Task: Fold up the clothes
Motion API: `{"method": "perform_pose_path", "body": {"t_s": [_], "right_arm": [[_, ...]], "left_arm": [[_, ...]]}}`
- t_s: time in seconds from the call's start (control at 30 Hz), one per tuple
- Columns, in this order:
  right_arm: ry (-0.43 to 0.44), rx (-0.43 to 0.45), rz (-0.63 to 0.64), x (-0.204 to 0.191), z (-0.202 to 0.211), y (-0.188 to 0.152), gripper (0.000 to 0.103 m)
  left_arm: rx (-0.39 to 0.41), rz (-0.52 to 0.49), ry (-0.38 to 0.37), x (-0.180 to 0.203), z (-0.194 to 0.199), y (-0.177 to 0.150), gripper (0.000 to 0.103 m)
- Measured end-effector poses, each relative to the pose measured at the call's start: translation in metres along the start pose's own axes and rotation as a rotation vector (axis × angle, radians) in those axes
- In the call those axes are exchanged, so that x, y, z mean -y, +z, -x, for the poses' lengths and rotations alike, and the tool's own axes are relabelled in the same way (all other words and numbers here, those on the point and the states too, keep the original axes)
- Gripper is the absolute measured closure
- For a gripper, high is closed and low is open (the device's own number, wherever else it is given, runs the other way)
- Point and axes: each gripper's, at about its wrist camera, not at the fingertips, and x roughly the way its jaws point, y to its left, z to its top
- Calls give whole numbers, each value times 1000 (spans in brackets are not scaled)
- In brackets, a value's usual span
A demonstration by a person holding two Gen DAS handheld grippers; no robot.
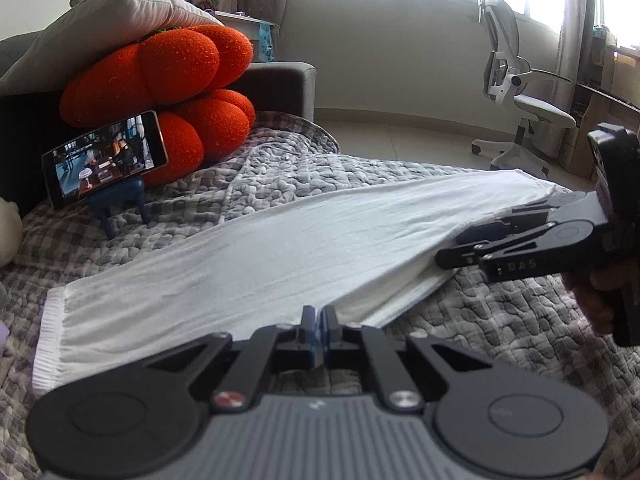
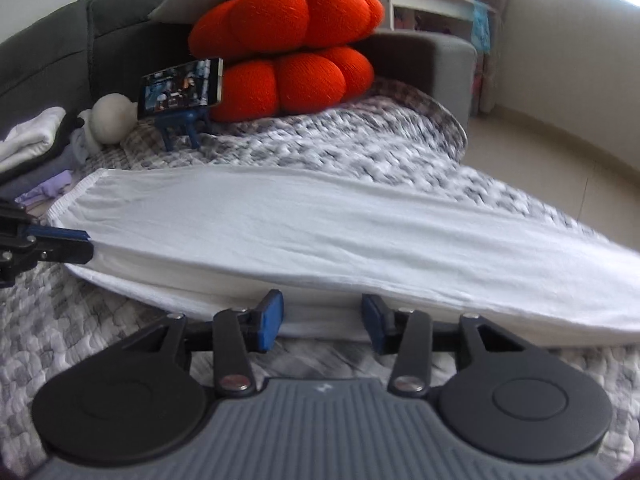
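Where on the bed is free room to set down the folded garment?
Free: the grey checked quilt between the long white folded garment and the orange pumpkin-shaped cushions, and the quilt strip along the garment's near edge. Crowded: the corner by the phone on its blue stand, with stacked clothes beside it.

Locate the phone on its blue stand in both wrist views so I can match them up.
Left wrist view: the phone is at mid-left, propped on its blue stand, leaning against the lower orange cushion.
Right wrist view: the phone is upper left of centre, on the same stand, left of the cushion.
Shared landmark: the stacked orange cushions, just behind the phone in both views.
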Motion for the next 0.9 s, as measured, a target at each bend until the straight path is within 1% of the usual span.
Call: {"method": "perform_pose_path", "body": {"t_s": [0.07,0.1,0.13,0.2,0.23,0.27,0.37,0.43,0.5,0.67,0.7,0.73,0.8,0.83,0.9], "right_arm": [[5,-19,16,3,6,-3,59],[7,-28,26,4,10,-4,62],[-9,-29,8,8,12,-6,63],[-79,-6,-102,26,17,-8,63],[-109,10,-169,37,19,-10,59],[-134,30,-247,49,22,-12,59],[-166,79,-444,73,29,-18,59],[-187,99,-504,76,29,-19,59],[-230,106,-516,72,26,-16,59],[-373,101,-430,49,14,-11,62],[-396,102,-418,47,13,-13,69],[-419,103,-407,45,13,-14,82],[-417,114,-444,50,18,-20,98],[-413,120,-467,53,21,-22,101],[-398,135,-509,58,27,-27,103]], "left_arm": [[1,-5,1,1,0,-1,100],[0,-6,1,1,1,-1,100],[0,-7,1,1,1,-1,100],[0,-8,2,1,1,-2,100],[2,-9,4,2,1,-1,100],[4,-12,4,2,1,-1,100],[11,-26,6,4,3,0,100],[11,-30,4,3,3,0,100],[11,-34,4,3,3,0,100],[17,-44,9,4,3,0,100],[18,-48,10,5,3,0,100],[19,-51,9,5,3,0,100],[19,-55,9,5,3,0,100],[19,-56,9,5,3,-1,100],[19,-57,8,5,3,-1,100]]}}
